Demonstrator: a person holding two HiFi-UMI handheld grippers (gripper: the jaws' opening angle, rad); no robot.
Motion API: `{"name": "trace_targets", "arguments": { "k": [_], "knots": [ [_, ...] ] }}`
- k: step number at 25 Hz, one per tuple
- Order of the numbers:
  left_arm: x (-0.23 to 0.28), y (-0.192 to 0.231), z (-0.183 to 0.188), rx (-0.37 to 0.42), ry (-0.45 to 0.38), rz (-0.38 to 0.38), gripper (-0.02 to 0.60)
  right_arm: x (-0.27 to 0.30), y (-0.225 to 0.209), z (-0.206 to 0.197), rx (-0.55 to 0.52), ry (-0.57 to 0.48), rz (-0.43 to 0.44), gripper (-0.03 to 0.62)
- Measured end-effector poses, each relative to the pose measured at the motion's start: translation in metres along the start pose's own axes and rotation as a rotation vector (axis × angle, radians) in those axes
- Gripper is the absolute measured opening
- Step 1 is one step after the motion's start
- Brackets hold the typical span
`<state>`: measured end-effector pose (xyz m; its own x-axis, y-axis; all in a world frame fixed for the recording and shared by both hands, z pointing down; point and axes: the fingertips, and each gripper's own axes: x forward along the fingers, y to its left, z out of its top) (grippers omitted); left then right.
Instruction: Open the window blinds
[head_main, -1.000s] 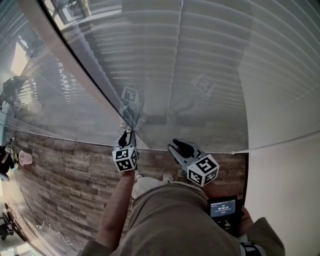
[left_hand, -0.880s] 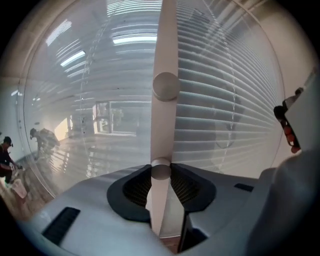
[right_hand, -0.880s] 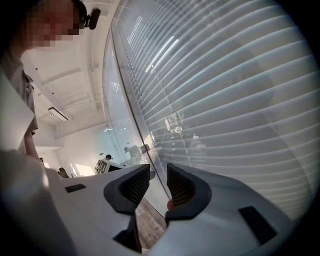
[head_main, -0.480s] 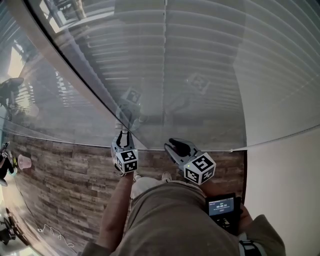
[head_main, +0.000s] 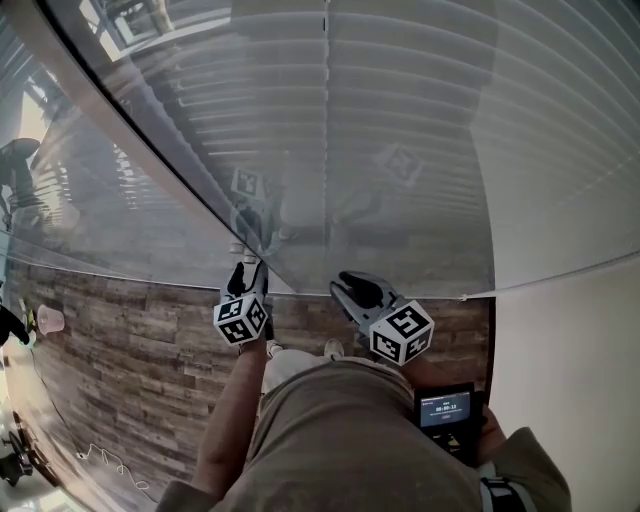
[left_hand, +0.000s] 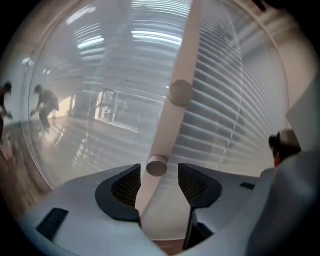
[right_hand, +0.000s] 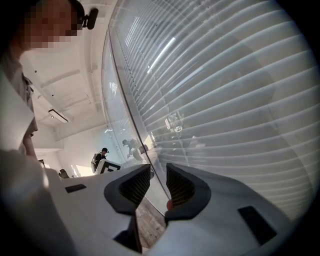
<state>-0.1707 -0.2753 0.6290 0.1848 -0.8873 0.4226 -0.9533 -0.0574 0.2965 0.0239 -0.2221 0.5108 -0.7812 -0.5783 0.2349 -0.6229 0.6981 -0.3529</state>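
as you face the blinds (head_main: 400, 130), left gripper (head_main: 247, 272): dipped, jaws just opened around lower knob (left_hand: 156, 166), not pressing
right gripper (head_main: 350, 290): jaws apart, empty
knobs (left_hand: 180, 92): two

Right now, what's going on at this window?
A person stands at a glass wall with blinds behind it. The jaws of the left gripper have just been opening; they stand apart around a small round knob on the pale frame strip, not pressing it. The right gripper hovers open and empty beside the glass.
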Motion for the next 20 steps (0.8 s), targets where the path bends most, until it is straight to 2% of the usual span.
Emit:
{"name": "trace_targets", "arguments": {
  "k": [2, 4, 6, 9, 12, 16, 20],
  "knots": [
    [-0.003, 0.006, 0.009, -0.209, -0.065, -0.054, 0.229, -0.001, -0.001, 0.000, 0.003, 0.003, -0.002, 0.106],
    [-0.006, 0.014, 0.014, -0.337, -0.117, -0.073, 0.229, -0.002, -0.002, 0.000, 0.005, 0.002, -0.003, 0.101],
    [-0.004, 0.017, 0.012, -0.401, -0.139, -0.086, 0.225, -0.002, -0.003, 0.000, 0.003, -0.003, -0.005, 0.098],
    [-0.002, 0.022, 0.002, -0.464, -0.131, -0.082, 0.177, -0.002, -0.005, 0.001, 0.002, -0.010, -0.010, 0.098],
    [-0.002, 0.018, 0.003, -0.469, -0.134, -0.080, 0.135, -0.002, -0.006, 0.001, 0.005, -0.008, -0.011, 0.095],
    [-0.001, 0.009, 0.005, -0.388, -0.127, -0.068, 0.133, -0.005, -0.005, -0.003, 0.007, 0.003, -0.001, 0.095],
    [0.003, 0.003, 0.005, -0.275, -0.116, -0.043, 0.133, -0.005, -0.005, -0.006, 0.004, 0.010, 0.009, 0.095]
  ]
}}
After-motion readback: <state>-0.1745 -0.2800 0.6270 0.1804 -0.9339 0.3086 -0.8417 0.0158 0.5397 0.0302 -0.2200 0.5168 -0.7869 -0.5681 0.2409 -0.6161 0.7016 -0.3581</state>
